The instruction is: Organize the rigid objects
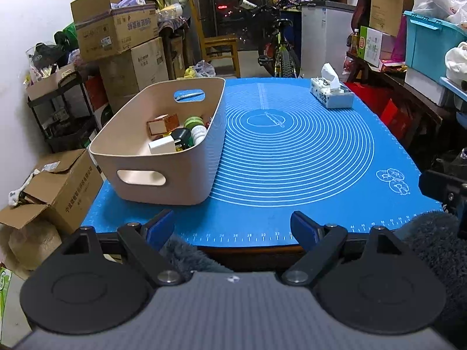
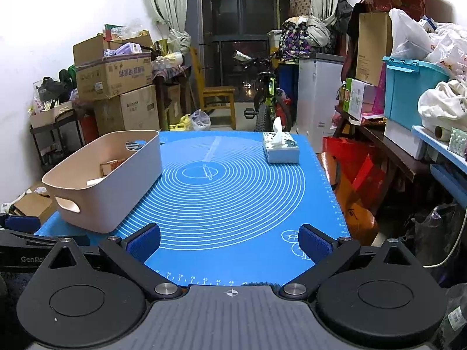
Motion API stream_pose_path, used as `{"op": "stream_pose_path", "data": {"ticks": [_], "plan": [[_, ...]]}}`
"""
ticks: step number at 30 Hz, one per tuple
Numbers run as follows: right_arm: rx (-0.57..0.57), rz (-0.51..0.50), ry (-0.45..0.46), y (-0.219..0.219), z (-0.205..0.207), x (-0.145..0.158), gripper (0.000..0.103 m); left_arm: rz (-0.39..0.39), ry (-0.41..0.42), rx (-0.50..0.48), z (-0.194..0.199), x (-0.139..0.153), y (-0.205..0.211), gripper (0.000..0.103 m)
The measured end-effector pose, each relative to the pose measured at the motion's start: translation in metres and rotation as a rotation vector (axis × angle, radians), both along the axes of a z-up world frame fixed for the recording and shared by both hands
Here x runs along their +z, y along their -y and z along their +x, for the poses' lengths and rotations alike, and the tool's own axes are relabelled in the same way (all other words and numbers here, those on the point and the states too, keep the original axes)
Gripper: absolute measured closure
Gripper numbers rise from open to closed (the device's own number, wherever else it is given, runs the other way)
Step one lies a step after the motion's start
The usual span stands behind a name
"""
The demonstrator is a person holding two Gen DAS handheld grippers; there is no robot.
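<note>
A beige plastic bin with handle cut-outs stands on the left part of the blue mat. It holds a small brown box, a white box, a green-lidded jar, a white bottle and a dark jar. My left gripper is open and empty at the mat's near edge, in front of the bin. In the right wrist view the bin sits at the left. My right gripper is open and empty over the mat.
A tissue box stands at the mat's far right; it also shows in the right wrist view. Cardboard boxes are stacked at the left. A bicycle and a wooden chair stand beyond the table. Shelves with bins line the right.
</note>
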State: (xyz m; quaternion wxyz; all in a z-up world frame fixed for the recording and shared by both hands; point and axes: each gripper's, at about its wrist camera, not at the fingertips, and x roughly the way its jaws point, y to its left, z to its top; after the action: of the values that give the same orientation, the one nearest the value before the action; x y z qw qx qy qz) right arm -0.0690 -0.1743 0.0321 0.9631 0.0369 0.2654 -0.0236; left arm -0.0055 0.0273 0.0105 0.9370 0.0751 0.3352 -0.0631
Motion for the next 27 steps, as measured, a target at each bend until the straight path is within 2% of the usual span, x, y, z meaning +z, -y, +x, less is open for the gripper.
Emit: {"op": "stream_pose_path", "data": {"ticks": [12,27], "plan": [[0.011,-0.039,0.007,-0.013,0.0,-0.002,0.002,-0.013,-0.014,0.004,0.002,-0.004,-0.002,0.016],[0.012,-0.041,0.007,-0.013,-0.001,-0.002,0.002,-0.028,-0.014,0.006,0.002,-0.002,-0.003,0.016]]}}
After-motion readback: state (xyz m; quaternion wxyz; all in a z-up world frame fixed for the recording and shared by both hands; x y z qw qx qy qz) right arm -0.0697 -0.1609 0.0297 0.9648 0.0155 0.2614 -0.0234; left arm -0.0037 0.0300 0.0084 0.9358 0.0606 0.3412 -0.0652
